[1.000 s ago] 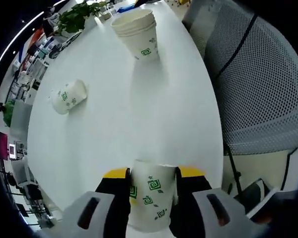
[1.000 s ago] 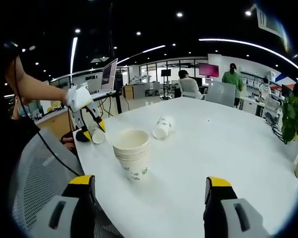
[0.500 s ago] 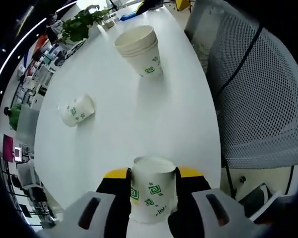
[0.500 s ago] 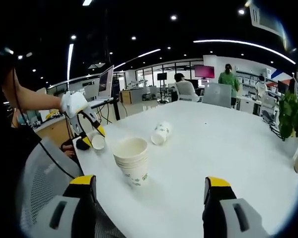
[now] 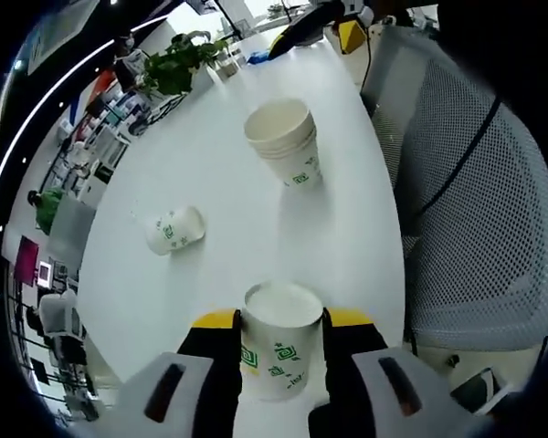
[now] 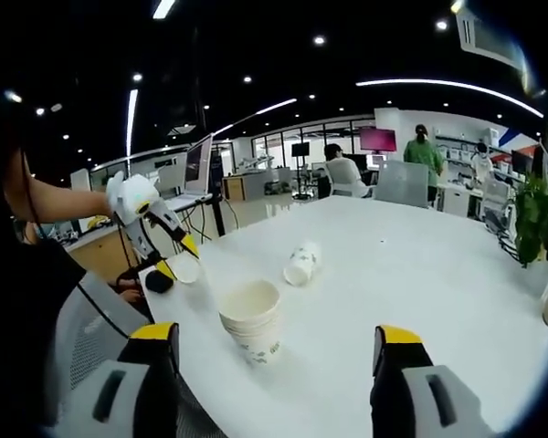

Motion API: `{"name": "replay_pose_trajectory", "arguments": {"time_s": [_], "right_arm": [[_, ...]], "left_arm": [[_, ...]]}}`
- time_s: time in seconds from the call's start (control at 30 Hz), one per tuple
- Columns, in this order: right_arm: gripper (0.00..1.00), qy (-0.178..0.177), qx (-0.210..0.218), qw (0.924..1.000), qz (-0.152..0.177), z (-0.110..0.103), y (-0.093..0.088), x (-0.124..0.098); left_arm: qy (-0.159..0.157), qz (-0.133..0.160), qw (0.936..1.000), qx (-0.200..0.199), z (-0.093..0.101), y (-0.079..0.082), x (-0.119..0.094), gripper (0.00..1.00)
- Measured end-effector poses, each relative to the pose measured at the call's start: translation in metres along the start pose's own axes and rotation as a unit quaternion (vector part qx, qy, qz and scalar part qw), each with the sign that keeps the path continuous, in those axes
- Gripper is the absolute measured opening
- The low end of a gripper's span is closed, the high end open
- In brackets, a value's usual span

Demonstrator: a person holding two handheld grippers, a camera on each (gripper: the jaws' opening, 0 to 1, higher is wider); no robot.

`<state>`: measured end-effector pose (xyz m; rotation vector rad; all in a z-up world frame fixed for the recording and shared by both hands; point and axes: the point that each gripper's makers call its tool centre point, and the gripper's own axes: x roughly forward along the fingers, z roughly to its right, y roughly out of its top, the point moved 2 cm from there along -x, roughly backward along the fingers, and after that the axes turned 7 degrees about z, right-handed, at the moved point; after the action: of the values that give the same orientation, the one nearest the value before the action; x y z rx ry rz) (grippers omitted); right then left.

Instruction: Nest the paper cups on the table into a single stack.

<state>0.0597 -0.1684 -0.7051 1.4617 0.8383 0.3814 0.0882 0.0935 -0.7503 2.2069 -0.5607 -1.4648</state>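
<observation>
My left gripper [image 5: 281,333] is shut on a white paper cup with green marks [image 5: 279,351], held mouth up above the white table [image 5: 219,265]. Beyond it stands a stack of nested cups [image 5: 286,141], upright near the table's right edge. A single cup [image 5: 174,230] lies on its side to the left. In the right gripper view the stack [image 6: 252,320] stands between and beyond my open right gripper [image 6: 274,356], the lying cup [image 6: 302,264] sits farther back, and the left gripper [image 6: 175,255] holds its cup [image 6: 184,270] at the left.
A grey mesh chair [image 5: 475,210] stands against the table's right edge. Potted plants [image 5: 178,68] and small items sit at the far end. In the right gripper view, people [image 6: 424,151] and desks are in the background, and a plant [image 6: 539,214] at the right.
The left gripper has lifted its cup and come nearer the stack, tilting so the cup's mouth shows more. The right gripper has barely moved.
</observation>
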Motion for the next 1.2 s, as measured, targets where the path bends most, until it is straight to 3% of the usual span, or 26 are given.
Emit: {"name": "replay_pose_trajectory", "arguments": {"time_s": [0.5, 0.77, 1.2], "right_arm": [[0.81, 0.019, 0.021, 0.9996, 0.002, -0.018, 0.015, 0.012], [0.78, 0.035, 0.022, 0.9991, -0.003, -0.030, 0.019, 0.020], [0.70, 0.049, 0.071, 0.9962, 0.008, -0.044, 0.034, 0.032]], "left_arm": [[0.015, 0.056, 0.9982, -0.012, -0.001, 0.057, -0.014, 0.32], [0.016, 0.074, 0.9969, -0.021, 0.002, 0.077, -0.015, 0.32], [0.025, 0.117, 0.9927, -0.015, 0.003, 0.122, -0.018, 0.32]]}}
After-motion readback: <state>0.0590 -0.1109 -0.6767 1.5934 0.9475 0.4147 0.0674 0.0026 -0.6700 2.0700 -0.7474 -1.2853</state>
